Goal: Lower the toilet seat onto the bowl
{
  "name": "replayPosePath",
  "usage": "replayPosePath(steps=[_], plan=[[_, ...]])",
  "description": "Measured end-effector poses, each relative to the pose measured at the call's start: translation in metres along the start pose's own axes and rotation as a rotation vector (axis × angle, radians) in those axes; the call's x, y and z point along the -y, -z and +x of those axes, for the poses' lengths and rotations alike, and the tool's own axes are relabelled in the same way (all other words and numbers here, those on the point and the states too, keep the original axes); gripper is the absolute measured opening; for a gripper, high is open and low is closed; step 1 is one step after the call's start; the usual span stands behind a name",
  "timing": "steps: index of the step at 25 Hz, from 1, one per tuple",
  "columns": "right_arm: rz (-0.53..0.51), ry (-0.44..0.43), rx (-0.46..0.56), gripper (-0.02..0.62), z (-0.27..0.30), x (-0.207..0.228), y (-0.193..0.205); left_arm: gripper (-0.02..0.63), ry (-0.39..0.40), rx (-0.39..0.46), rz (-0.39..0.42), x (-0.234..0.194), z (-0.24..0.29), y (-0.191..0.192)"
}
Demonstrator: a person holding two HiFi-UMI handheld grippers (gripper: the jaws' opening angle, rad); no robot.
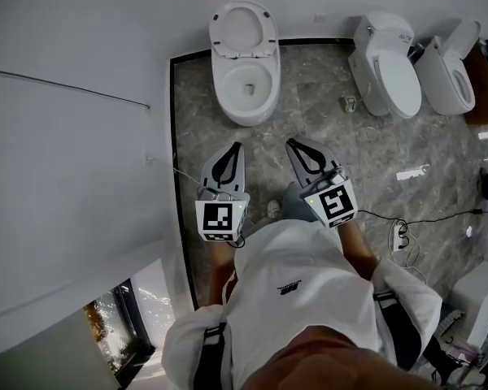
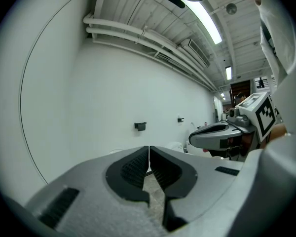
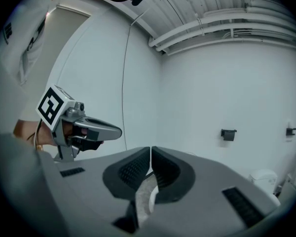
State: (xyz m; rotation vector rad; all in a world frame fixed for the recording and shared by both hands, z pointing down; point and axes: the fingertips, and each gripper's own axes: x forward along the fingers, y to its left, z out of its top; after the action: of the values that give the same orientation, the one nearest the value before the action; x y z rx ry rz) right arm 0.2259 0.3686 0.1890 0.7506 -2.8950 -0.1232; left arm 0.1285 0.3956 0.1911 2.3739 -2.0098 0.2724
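In the head view a white toilet [image 1: 244,88] stands against the far wall, its bowl open. The toilet seat [image 1: 242,29] is raised, leaning back toward the wall. My left gripper [image 1: 237,146] and right gripper [image 1: 291,143] are held side by side over the floor, short of the bowl and apart from it. Both point at the toilet, shut and holding nothing. The left gripper view shows its jaws [image 2: 149,149] closed tip to tip, with the right gripper [image 2: 222,135] beside them. Closed jaws [image 3: 151,149] also fill the right gripper view, where the left gripper [image 3: 91,130] appears.
Two more white toilets [image 1: 388,67] [image 1: 450,75] stand on the marble floor [image 1: 325,128] to the right. Cables [image 1: 407,218] trail across the floor at right. A white wall [image 1: 73,136] runs along the left. A black holder [image 2: 140,126] hangs on the far wall.
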Motion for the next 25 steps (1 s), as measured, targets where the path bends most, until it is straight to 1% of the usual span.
replayPosePath(steps=[10,20,25], plan=[[-0.011,0.006,-0.016,0.034,0.045,0.02,0.001,0.031,0.018,0.004,0.007,-0.034,0.037,-0.002],[-0.003,0.026,-0.014,0.034,0.108,0.062,-0.003,0.031,0.031,0.005,0.023,-0.083,0.095,-0.012],[-0.004,0.013,-0.018,0.034,0.14,0.079,-0.009,0.032,0.03,-0.008,0.015,-0.106,0.123,-0.015]])
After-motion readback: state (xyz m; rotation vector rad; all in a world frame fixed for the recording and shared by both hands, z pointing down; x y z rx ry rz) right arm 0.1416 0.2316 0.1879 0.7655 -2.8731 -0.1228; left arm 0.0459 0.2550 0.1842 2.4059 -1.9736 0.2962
